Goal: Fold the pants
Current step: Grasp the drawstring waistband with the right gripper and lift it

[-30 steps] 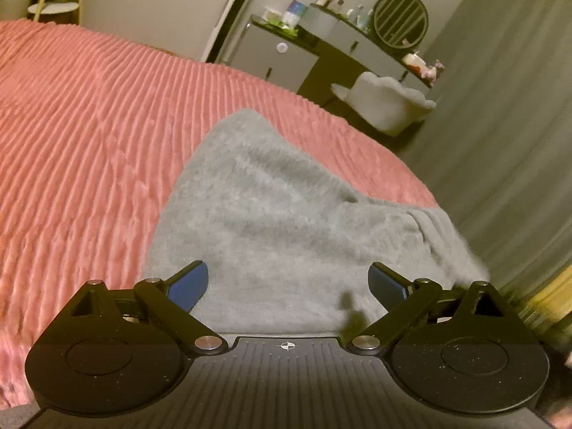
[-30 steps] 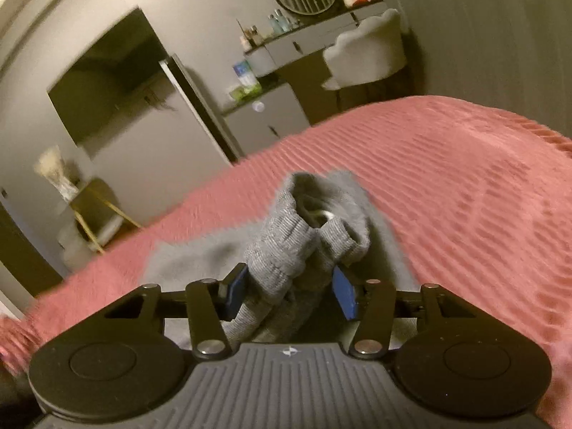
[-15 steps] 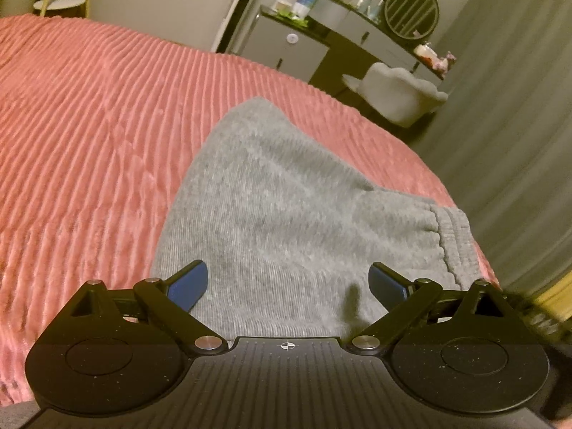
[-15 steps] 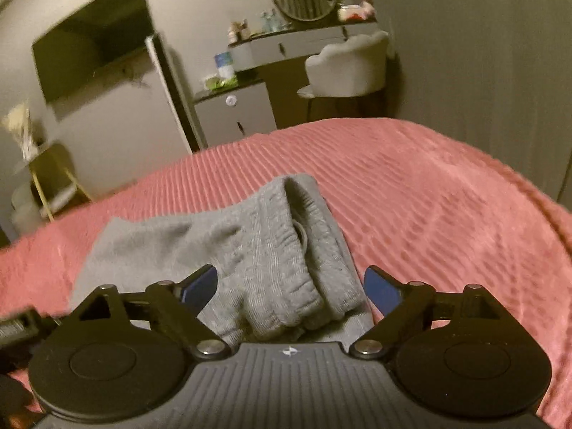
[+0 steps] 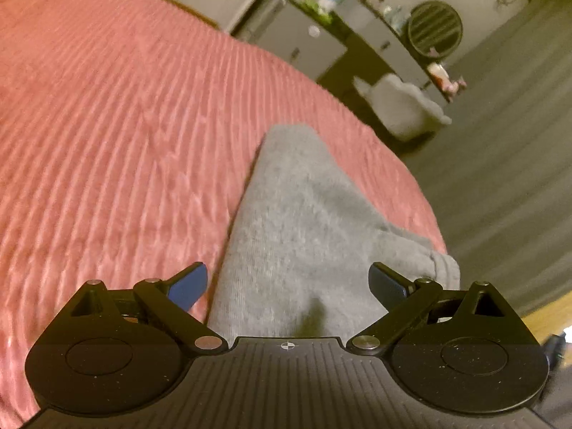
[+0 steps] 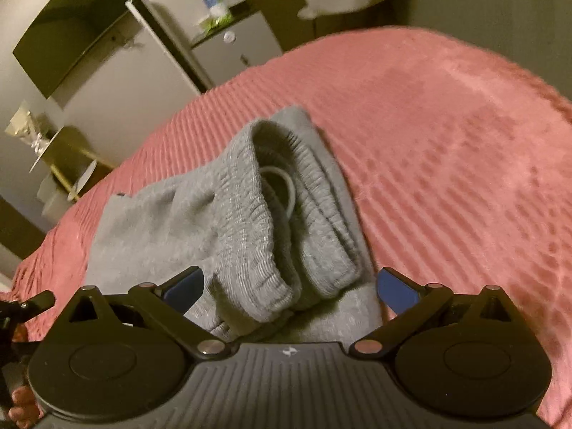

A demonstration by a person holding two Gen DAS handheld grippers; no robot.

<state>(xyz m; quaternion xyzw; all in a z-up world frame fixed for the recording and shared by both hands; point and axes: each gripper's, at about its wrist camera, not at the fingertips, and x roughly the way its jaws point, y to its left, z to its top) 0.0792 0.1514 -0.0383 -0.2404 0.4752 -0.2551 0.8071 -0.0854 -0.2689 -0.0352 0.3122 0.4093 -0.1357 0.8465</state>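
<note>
While both grippers hang spread wide and empty, right gripper (image 6: pixel 289 286) jaws opening over the waistband (image 6: pixel 257 221), left gripper (image 5: pixel 287 282) over the pants (image 5: pixel 300 221) folded near the bed (image 5: pixel 107 125) corner, a fold appears finished; next, probably smoothing.

The grey pants (image 5: pixel 304 243) on the pink bed (image 5: pixel 107 125) are viewed closely, downward, from opposite ends; the dresser (image 6: pixel 236 46) is shared.
</note>
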